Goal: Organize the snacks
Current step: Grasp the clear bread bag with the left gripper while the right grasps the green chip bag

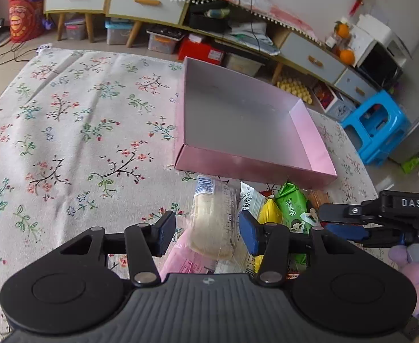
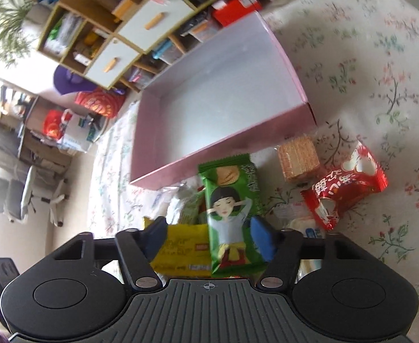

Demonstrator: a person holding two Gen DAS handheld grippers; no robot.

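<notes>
While both grippers straddle the snack pile at lower centre | left gripper (image 1: 208, 234): fingers spread around clear-wrapped cake (image 1: 213, 223), not pinching | right gripper (image 2: 209, 238): spread around green packet (image 2: 232, 214), yellow packet (image 2: 181, 253) may get caught | pink box (image 1: 252, 165) empty above.
</notes>
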